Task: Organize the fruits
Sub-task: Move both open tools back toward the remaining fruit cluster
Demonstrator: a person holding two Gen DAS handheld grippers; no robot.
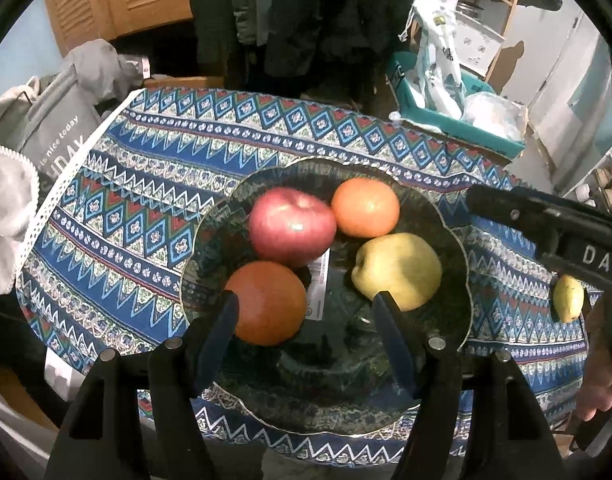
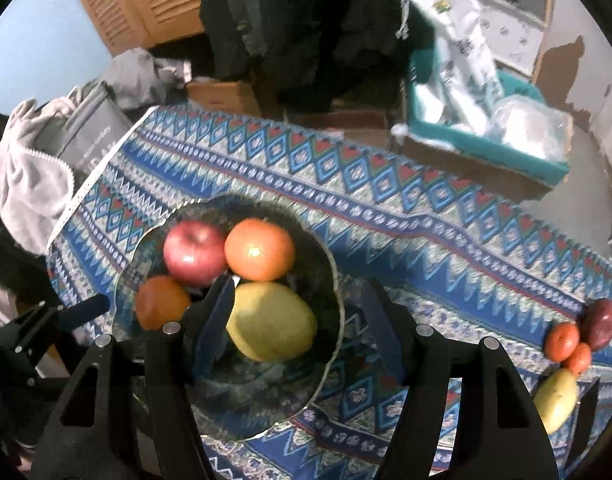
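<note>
The left gripper (image 1: 306,312) hung over the near part of the glass bowl (image 1: 461,248), its jaws standing partly apart with nothing between them; its left finger tip lay just beside the nearer orange (image 1: 268,304), though whether it touched could not be told. The right gripper (image 2: 298,300) was likewise partly open and held nothing: the yellow apple (image 2: 272,322) lay in the bowl below the gap, against the left finger in the view but not pinched.

The bowl sat toward the near left part of the patterned tablecloth (image 1: 146,184). In it, the red apple (image 1: 292,226) lay at the far left, touching a second orange (image 1: 365,207) at the far right; the yellow apple lay at the right and the nearer orange at the near left.

Out by the cloth's right edge, well apart from the bowl, lay a cluster of loose fruit: a dark red fruit (image 2: 599,322), two small oranges (image 2: 561,341) touching it, and a yellow-green fruit (image 2: 555,398) nearest. Beyond the far edge stood a teal box (image 1: 457,128) full of plastic bags.
</note>
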